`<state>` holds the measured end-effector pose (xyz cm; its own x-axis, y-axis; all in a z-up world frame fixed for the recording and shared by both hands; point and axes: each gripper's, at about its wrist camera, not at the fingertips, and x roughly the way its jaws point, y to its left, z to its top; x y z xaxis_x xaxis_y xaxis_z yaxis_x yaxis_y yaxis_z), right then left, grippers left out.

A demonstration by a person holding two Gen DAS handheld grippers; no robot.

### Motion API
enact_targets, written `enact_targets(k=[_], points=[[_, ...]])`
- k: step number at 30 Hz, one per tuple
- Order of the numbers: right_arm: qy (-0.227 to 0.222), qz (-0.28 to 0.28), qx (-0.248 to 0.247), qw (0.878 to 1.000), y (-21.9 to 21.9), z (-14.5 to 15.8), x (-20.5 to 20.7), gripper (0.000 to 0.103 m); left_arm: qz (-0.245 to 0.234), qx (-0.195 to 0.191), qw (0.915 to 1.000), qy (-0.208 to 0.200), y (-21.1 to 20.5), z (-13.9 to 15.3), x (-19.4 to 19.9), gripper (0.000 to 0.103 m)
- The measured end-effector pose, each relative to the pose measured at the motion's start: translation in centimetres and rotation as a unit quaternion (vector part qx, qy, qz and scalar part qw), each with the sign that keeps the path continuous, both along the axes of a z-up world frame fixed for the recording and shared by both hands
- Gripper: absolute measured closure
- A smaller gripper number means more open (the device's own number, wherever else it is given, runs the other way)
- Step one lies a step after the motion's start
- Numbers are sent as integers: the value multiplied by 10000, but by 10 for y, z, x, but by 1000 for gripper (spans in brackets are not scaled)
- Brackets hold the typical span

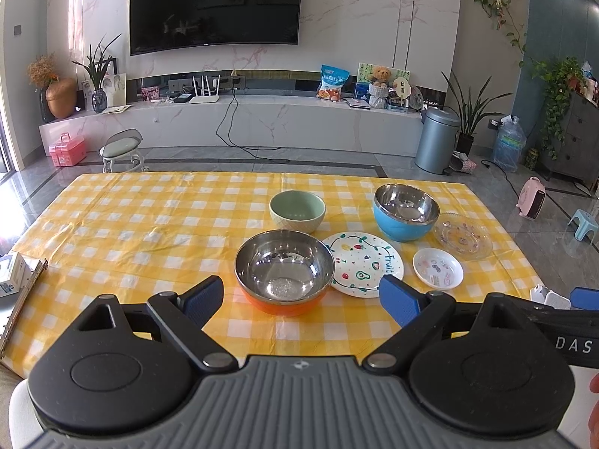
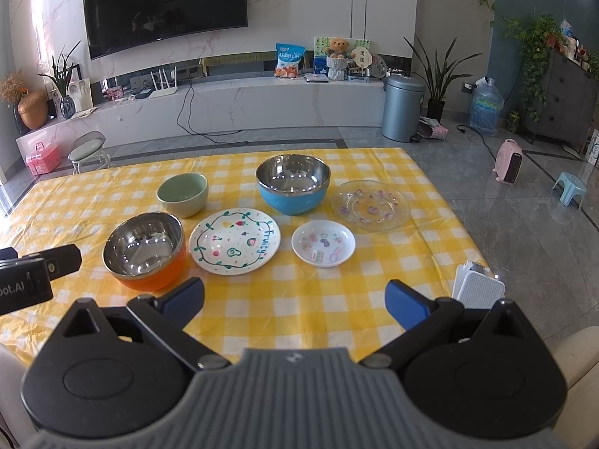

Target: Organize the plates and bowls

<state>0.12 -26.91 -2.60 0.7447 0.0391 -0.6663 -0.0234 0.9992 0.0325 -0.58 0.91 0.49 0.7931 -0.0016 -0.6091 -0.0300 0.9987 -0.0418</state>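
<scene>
where marble wall [image 1: 374, 18] backs, checkered tablecloth [image 1: 149, 224]

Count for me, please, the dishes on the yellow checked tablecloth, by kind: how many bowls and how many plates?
Bowls: 3 (orange bowl, blue bowl, green bowl)
Plates: 3 (fruit-pattern plate, small white plate, clear glass plate)
Total: 6

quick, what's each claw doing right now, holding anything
Left claw: open, holding nothing, above the table near the orange bowl.
Right claw: open, holding nothing.
</scene>
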Motion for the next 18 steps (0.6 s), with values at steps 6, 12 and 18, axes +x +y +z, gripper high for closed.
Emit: enact_targets(k=[6, 12, 18], points=[[0, 1, -8, 10000, 1, -1, 0, 3, 1, 2, 10000, -4, 0, 0, 0, 0], [24, 6, -11, 10000, 2, -5, 0, 3, 7, -3, 10000, 2, 0, -1, 0, 0], [-103, -59, 110, 9999, 2, -9, -1, 3, -20, -23, 10000, 32, 3, -5, 4, 0]])
